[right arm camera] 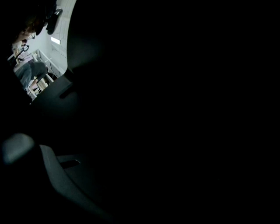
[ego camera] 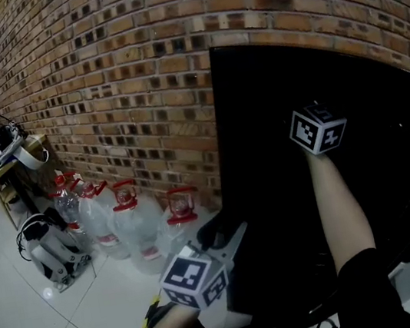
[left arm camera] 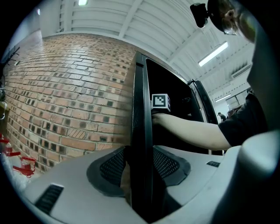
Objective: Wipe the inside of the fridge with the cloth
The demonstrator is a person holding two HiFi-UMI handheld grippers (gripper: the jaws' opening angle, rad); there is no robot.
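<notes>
your left gripper (left arm camera: 142, 162) pinches edge of fridge door (left arm camera: 142, 100), door open. your right gripper (ego camera: 318, 129) reaches into dark fridge (ego camera: 395, 135); jaws too dark to read, cloth unseen, likely inside with it. wiping progress unclear, assume most remains. count: 2 grippers, 1 fridge, at least 4 water jugs (ego camera: 134, 226).

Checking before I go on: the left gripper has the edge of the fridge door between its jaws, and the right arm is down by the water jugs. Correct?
Not quite. The right arm is not by the water jugs; the head view shows it reaching into the dark fridge. The left gripper does have the edge of the fridge door between its jaws.
</notes>
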